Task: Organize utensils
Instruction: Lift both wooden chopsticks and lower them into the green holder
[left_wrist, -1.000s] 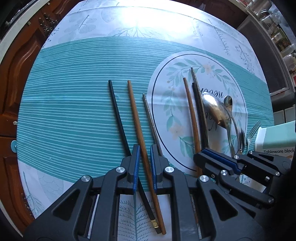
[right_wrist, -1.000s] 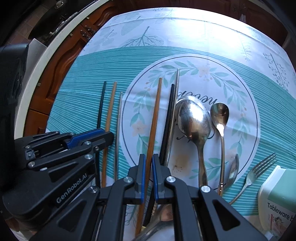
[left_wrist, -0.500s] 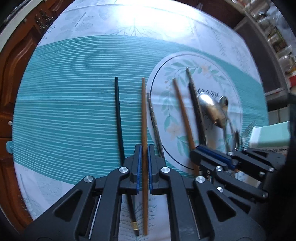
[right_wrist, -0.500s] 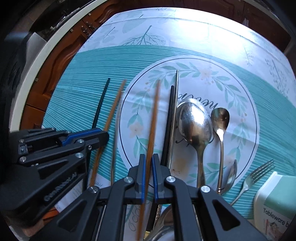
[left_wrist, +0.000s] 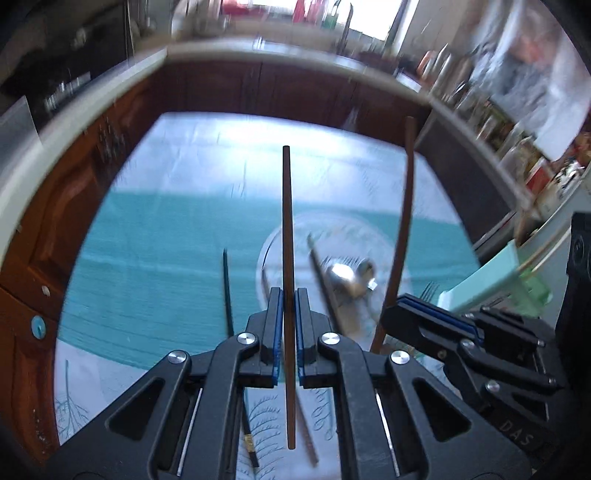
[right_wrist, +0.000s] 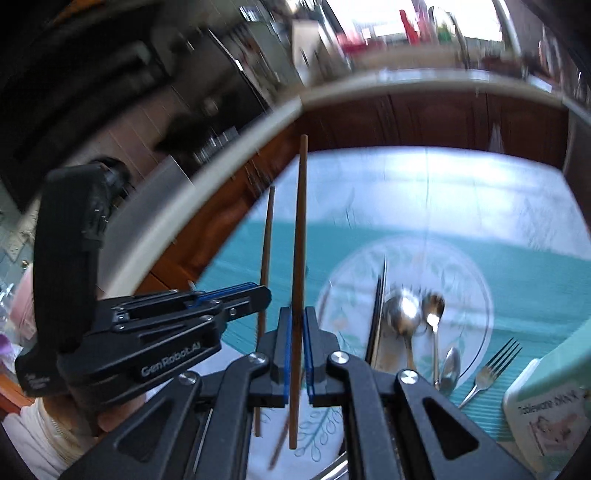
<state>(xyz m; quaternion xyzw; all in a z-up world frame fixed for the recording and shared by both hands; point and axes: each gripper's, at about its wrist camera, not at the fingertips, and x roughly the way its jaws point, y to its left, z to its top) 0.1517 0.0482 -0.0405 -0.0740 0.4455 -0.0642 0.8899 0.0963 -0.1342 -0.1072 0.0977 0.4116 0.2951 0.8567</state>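
Left wrist view: left gripper (left_wrist: 289, 332) clamped on one wooden chopstick (left_wrist: 287, 236), lifted clear of the tablecloth (left_wrist: 155, 266). Right gripper (right_wrist: 296, 350) clamped on its mate (right_wrist: 299, 236), likewise raised. Risk: each stick is pinched at one narrow spot and may pivot or slip when swung toward the tableware box (right_wrist: 546, 406).

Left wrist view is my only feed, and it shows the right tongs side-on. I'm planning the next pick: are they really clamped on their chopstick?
Observer: Yes. The right tongs are shut on the chopstick, which runs straight between the pads, lifted off the table.
Operator: I only see fork tines. Where is the rest of it?
Observer: The fork lies whole on the cloth, handle toward the camera, just left of the box.
Operator: Any spoon I'm missing?
Observer: A small spoon lies just left of the fork.
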